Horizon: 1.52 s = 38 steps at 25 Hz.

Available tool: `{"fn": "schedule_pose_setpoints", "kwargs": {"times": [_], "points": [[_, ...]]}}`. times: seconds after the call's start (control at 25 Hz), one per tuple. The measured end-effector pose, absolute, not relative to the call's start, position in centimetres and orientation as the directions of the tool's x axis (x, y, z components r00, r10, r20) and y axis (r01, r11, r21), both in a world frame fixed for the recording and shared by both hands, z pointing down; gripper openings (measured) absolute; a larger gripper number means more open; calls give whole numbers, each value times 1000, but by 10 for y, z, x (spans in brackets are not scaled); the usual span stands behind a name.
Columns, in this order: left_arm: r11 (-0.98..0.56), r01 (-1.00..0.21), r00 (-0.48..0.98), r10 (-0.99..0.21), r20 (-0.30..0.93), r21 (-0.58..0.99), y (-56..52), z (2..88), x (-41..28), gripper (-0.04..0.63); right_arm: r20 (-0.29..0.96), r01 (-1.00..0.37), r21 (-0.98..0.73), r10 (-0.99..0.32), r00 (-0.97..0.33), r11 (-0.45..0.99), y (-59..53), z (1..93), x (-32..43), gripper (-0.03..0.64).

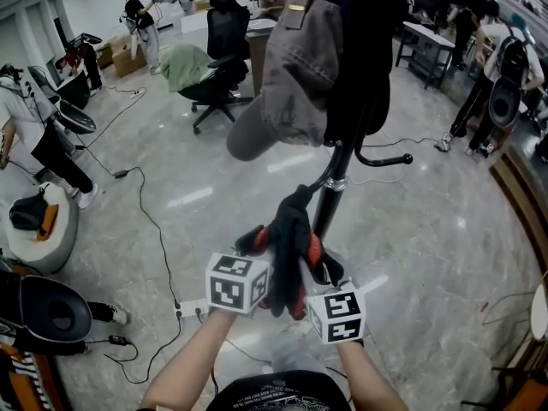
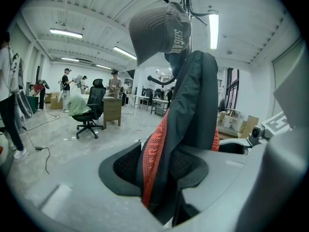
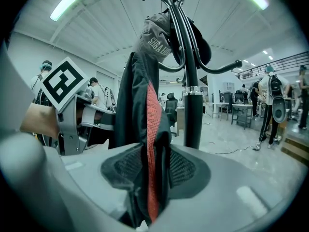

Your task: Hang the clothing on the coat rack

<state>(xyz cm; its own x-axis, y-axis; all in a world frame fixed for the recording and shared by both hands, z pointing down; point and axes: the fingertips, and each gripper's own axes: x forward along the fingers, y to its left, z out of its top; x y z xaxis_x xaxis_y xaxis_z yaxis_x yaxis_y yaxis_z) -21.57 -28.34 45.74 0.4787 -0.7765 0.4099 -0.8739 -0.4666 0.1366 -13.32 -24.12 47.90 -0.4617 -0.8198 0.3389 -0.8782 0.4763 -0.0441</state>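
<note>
Black garment (image 1: 289, 238), red trim, hangs off coat rack (image 1: 326, 205) beside grey cap (image 1: 295, 75); hook contact hidden, probably seated. Left tongs (image 2: 161, 166), right tongs (image 3: 153, 170) both open, hem loose between pads. Remaining: pull tongs clear.

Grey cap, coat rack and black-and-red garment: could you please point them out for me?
grey cap (image 1: 291, 75): head view, crown.
coat rack (image 3: 192, 120): right gripper view, pole.
black-and-red garment (image 2: 198, 100): left gripper view, black panel.
</note>
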Motion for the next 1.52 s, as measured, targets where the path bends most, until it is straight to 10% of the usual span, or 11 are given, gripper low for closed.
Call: {"fn": "schedule_pose_setpoints", "kwargs": {"times": [1.52], "points": [[-428,-893,448,-816,366,138,-242,440,-228,133,327,-876,-40,-822,-466,480,-209,459,-132,155]]}}
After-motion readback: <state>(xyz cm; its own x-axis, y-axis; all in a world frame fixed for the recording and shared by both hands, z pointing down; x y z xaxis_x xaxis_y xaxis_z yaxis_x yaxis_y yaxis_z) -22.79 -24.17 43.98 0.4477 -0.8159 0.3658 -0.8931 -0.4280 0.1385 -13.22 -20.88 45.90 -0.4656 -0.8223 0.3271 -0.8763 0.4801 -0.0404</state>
